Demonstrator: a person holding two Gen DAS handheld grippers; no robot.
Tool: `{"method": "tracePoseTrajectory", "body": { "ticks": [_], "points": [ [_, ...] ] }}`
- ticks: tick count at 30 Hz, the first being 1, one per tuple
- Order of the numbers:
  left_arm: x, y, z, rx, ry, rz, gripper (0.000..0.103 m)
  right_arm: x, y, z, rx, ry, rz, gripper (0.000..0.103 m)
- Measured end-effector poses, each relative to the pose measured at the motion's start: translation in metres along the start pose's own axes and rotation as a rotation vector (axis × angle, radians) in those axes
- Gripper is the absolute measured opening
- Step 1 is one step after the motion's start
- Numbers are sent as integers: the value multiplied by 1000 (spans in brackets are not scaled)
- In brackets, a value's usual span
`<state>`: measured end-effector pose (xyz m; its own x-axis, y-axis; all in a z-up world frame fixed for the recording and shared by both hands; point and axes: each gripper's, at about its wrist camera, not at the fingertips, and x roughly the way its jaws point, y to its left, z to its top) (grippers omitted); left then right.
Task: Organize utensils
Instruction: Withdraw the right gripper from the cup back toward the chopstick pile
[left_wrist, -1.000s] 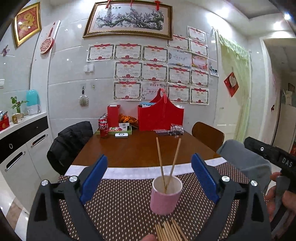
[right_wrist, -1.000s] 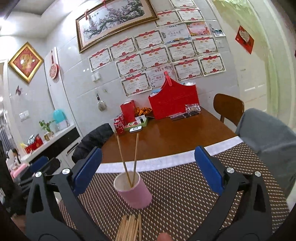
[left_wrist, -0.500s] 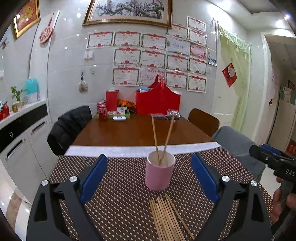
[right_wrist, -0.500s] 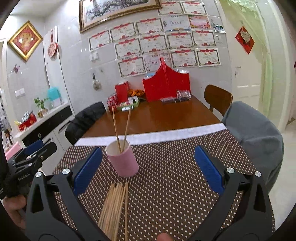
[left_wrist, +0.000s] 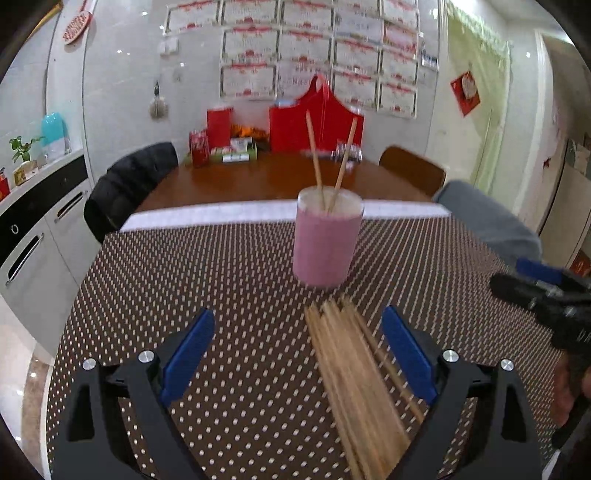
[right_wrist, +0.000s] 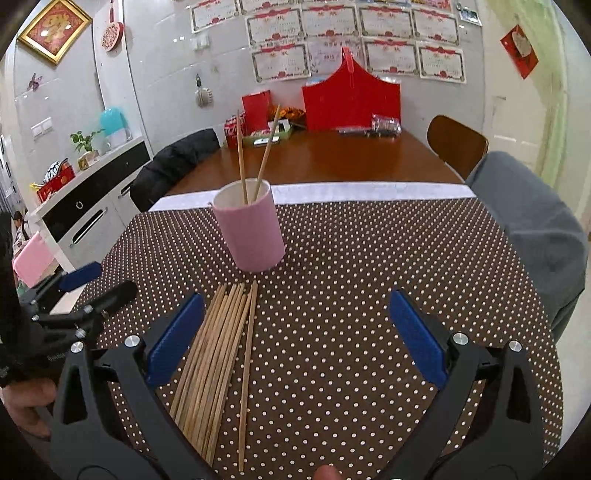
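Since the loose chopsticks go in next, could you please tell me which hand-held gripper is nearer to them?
Left, though it's close. The loose chopsticks lie between the left hand-held gripper's open fingers; the right hand-held gripper has them at its left finger.

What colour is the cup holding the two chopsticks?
Pink, with a pale inside; the cup shows best in the right wrist view.

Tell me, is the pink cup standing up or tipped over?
Standing up. The pink cup sits flat on the dotted mat, its open mouth on top, with two chopsticks poking out. More chopsticks lie loose in front.
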<state>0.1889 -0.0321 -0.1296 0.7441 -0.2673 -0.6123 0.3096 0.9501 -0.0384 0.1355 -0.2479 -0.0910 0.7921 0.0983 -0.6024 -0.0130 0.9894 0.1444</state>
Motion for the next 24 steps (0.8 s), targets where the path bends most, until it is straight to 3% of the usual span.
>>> {"method": "tracePoseTrajectory", "body": {
  "ticks": [12, 18, 24],
  "points": [
    [47, 0, -50, 62, 224, 22, 90, 16, -14, -13, 19, 59, -5, 98],
    [63, 0, -65, 75, 274, 44, 90, 17, -16, -17, 21, 71, -1, 98],
    [65, 0, -66, 71, 264, 43, 90, 23, -17, -19, 10, 95, -6, 98]
  ]
}}
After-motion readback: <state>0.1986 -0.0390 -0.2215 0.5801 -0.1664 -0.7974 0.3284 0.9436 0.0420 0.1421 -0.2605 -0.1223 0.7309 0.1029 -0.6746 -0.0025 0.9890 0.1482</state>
